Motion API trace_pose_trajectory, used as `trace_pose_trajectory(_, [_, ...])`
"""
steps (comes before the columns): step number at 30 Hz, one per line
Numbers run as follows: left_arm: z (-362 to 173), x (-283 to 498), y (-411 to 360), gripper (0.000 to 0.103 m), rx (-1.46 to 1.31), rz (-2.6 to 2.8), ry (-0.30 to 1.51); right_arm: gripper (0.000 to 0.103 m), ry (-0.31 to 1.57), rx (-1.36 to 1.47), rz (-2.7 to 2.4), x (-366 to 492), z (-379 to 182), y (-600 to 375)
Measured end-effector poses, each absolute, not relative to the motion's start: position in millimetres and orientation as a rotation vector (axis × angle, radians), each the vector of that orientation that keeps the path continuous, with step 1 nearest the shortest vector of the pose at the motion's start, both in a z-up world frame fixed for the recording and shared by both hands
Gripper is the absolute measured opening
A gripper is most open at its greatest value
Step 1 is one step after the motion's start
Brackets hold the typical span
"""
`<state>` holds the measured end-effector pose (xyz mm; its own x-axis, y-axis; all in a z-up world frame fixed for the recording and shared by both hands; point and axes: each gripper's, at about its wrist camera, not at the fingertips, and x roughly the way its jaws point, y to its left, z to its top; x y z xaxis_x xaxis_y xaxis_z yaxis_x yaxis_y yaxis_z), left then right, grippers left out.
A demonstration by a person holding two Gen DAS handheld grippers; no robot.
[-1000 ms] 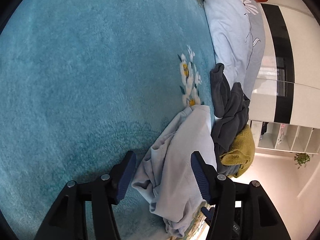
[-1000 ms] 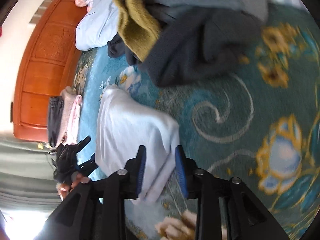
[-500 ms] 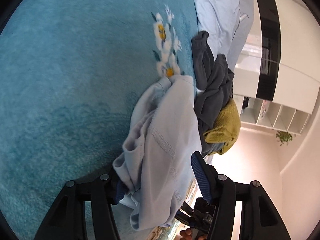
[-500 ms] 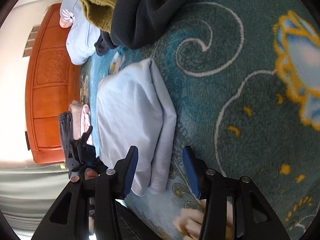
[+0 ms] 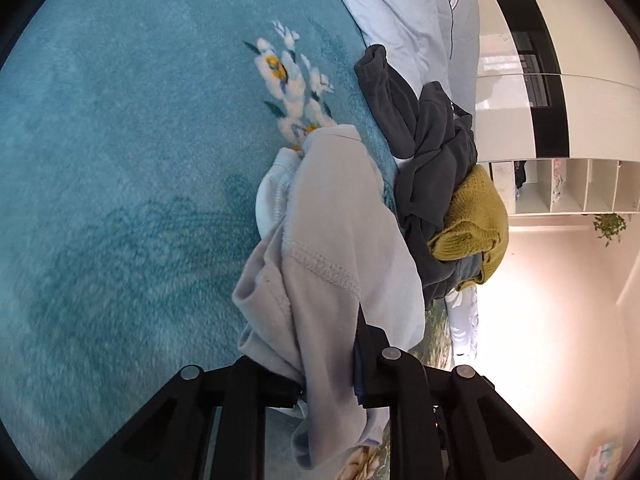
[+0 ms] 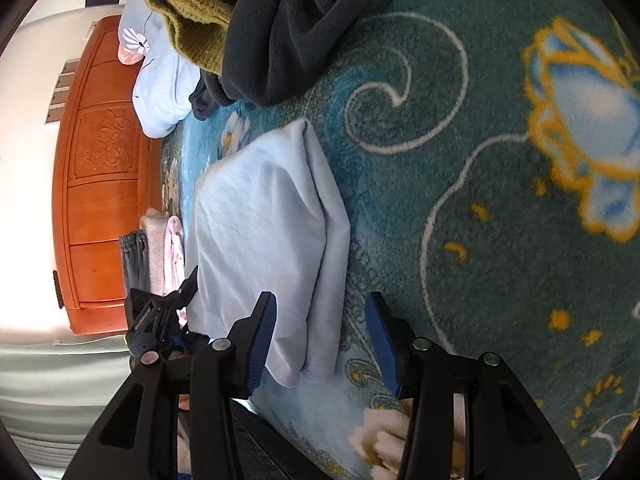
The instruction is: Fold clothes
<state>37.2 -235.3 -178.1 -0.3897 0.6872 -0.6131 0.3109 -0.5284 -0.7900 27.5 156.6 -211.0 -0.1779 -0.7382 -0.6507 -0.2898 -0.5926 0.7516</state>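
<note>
A light blue garment (image 6: 260, 232) lies folded on the teal flowered blanket (image 6: 480, 220). My left gripper (image 5: 328, 376) is shut on its bunched edge (image 5: 336, 248); the cloth drapes over and hides both fingertips. My right gripper (image 6: 320, 332) stands open, and the garment's near corner lies between its blue pads (image 6: 264, 324) without being pinched. The left gripper (image 6: 160, 320) also shows in the right wrist view, at the garment's far side. Beyond the garment sits a heap with a dark grey fleece (image 5: 436, 168) (image 6: 300, 28) and a mustard knit (image 5: 476, 224) (image 6: 188, 12).
A pale blue quilt (image 5: 400, 12) (image 6: 164, 92) lies past the heap. A carved wooden headboard (image 6: 100, 184) backs the bed, with a small stack of folded pink and grey clothes (image 6: 160, 248) beside it. White shelving (image 5: 580, 184) stands off the bed's edge.
My left gripper went from open to shut on the light blue garment's edge. My right gripper opened wider, letting go of the garment's corner.
</note>
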Motion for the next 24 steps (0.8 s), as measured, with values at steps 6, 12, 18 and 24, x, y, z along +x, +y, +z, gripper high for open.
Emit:
trace_pose_trajectory(6, [-187.7, 74.5, -248.8, 0.018, -1.573, 1.956, -1.595, 0.063, -1.208, 1.711, -1.809, 24.6, -216.9, 137.1])
trace_pose_trajectory(12, [-184.5, 71.6, -247.1, 0.018, -1.576, 1.992, -1.578, 0.065, -1.142, 1.705, -1.835, 14.3, -213.4, 108.8])
trace_pose_trajectory(18, [-170.0, 70.5, -247.4, 0.018, -1.559, 2.063, -1.526, 0.011, -1.064, 1.791, -1.911, 13.4, -205.2, 107.9])
trace_pose_trajectory(24, [-148.7, 71.2, -249.5, 0.017, -1.525, 2.15, -1.458, 0.009, -0.952, 1.721, -1.928, -2.7, -173.6, 94.2])
